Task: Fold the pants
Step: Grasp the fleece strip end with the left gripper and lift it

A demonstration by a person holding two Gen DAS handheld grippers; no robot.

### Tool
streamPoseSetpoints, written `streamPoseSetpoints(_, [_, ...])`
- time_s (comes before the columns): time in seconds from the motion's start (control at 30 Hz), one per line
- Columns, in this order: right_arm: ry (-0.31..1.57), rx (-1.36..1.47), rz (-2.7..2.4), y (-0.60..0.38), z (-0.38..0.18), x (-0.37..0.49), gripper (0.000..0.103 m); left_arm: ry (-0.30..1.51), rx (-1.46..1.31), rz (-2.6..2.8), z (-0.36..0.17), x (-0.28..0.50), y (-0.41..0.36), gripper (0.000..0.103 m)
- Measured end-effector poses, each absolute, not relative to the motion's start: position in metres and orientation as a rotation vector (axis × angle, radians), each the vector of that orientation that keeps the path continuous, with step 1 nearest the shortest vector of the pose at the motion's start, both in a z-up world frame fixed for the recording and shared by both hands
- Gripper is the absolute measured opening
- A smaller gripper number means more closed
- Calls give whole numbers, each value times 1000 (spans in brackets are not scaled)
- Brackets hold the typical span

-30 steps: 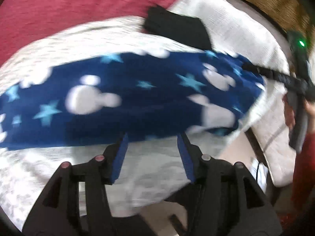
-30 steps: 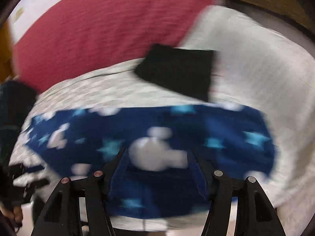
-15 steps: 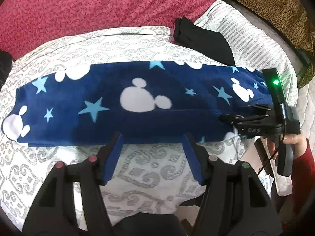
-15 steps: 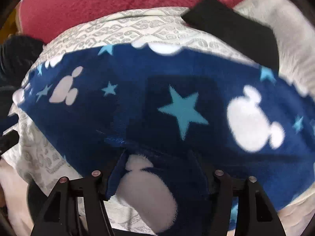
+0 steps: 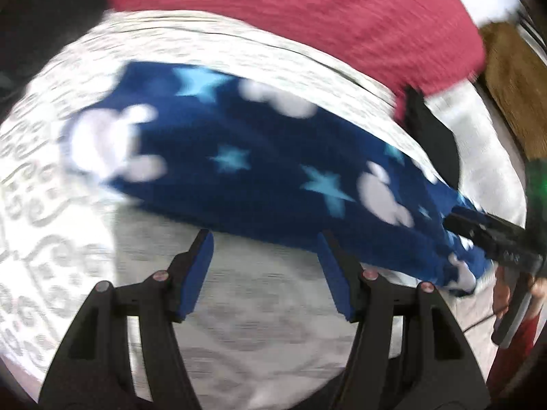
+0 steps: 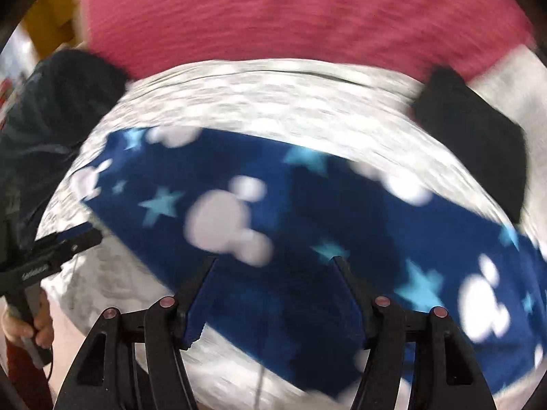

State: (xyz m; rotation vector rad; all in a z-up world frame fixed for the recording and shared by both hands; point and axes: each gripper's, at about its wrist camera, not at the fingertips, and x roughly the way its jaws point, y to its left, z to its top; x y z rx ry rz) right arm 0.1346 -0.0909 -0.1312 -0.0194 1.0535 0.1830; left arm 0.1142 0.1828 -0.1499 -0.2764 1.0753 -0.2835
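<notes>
Two sets of blue-padded fingers, both spread wide with nothing between them. Left gripper (image 5: 265, 239) poised over bare patterned bedcover (image 5: 239, 324), just short of the pants' near edge. Right gripper (image 6: 273, 263) released too, hanging above the blue cloth, whether touching it cannot be told. Pants (image 5: 259, 171) in navy fleece with white mouse heads and pale stars, laid in one long band across the bedcover, running from 10 o'clock down to 4 o'clock in the left view. Right gripper's tips (image 5: 478, 232) seen there at 3 o'clock by the band's far end; left gripper (image 6: 73, 242) at 9 o'clock in the right view. Black folded cloth (image 6: 478, 136) at 2 o'clock beyond the pants. Red blanket (image 6: 290, 17) at 12 o'clock. All blurred.
</notes>
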Motion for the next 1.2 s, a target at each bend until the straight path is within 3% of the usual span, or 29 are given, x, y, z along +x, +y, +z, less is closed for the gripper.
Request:
streamPoseSetpoints(0.3, [1089, -149, 465, 34, -153, 158, 66, 1059, -470, -164, -161, 135, 252, 64])
streamPoseSetpoints(0.63, [1139, -15, 443, 27, -161, 183, 66, 1033, -660, -181, -182, 160, 279, 64])
streamPoseSetpoints(0.7, [1151, 12, 434, 21, -164, 184, 66, 1023, -674, -186, -185, 164, 280, 58])
streamPoseSetpoints(0.83, [1166, 62, 419, 10, -169, 186, 66, 986, -650, -165, -182, 168, 283, 21])
streamPoseSetpoints(1.2, [1161, 191, 334, -44, -174, 171, 66, 945, -511, -108, -163, 168, 268, 17])
